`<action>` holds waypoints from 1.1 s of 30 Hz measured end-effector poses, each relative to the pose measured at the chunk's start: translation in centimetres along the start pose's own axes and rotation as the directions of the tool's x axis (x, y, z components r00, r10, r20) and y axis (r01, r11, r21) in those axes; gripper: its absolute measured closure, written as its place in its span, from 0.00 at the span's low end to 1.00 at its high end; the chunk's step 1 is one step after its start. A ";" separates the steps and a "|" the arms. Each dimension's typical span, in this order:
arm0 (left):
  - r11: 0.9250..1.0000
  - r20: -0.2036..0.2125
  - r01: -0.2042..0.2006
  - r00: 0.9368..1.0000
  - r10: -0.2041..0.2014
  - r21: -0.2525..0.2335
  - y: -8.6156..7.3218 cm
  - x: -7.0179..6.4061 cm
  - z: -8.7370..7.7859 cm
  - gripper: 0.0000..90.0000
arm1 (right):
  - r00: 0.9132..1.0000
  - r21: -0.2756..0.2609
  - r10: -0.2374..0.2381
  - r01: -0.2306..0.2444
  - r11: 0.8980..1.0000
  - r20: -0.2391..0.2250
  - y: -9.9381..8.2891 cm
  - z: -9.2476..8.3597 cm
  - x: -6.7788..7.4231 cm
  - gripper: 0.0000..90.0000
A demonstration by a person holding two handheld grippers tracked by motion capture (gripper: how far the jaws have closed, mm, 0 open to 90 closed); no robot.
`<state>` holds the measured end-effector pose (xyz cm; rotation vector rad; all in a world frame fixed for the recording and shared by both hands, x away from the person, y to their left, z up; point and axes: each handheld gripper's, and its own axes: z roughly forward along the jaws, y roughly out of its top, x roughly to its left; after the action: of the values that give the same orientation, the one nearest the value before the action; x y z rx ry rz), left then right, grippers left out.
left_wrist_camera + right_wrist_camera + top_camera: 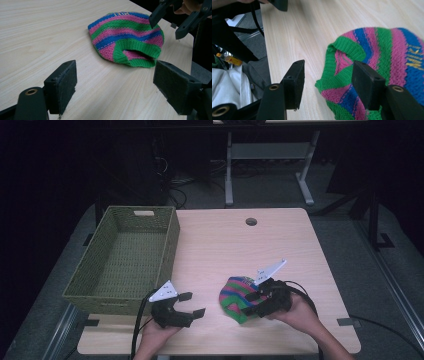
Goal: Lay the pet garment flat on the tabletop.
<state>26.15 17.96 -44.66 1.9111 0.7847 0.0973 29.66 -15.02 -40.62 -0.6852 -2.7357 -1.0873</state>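
**Striped knit hat lies between two open grippers**

A knitted hat (237,299) in pink, green and blue stripes lies flat on the light wooden table (225,245), its green ribbed cuff gaping a little.

The right gripper (250,303) hangs over the hat's near edge. Its jaws stand apart and press on nothing: in the right gripper view one finger (368,83) sits above the cuff and striped cloth, the other (294,83) above bare wood just beside the hat, so the cuff's edge falls in the gap between them.

The left gripper (192,304) rests near the table's front edge with its jaws wide apart and nothing in them. In the left gripper view the hat lies ahead of its fingers (63,83), apart from them, cuff opening turned toward them.

A green woven basket (125,260) stands beyond the left gripper, at the table's left side.
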 end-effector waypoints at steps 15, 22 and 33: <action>1.000 0.002 0.000 1.000 0.000 0.001 0.0 -0.1 -0.1 0.21 | 1.000 0.087 -0.029 0.029 0.996 0.010 -1.5 2.5 -0.5 0.52; 1.000 0.003 0.005 1.000 -0.005 0.001 0.0 -0.1 0.0 0.21 | 0.999 0.106 -0.030 0.027 0.994 0.032 -2.5 3.5 -0.8 0.53; 1.000 0.010 0.002 1.000 -0.002 -0.001 0.0 -0.1 0.0 0.21 | 0.995 0.039 -0.030 0.027 0.999 0.097 -4.1 3.6 0.1 0.60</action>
<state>26.03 17.91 -44.64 1.9084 0.7793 0.0867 27.95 -15.17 -45.78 -0.7145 -2.8487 -1.0317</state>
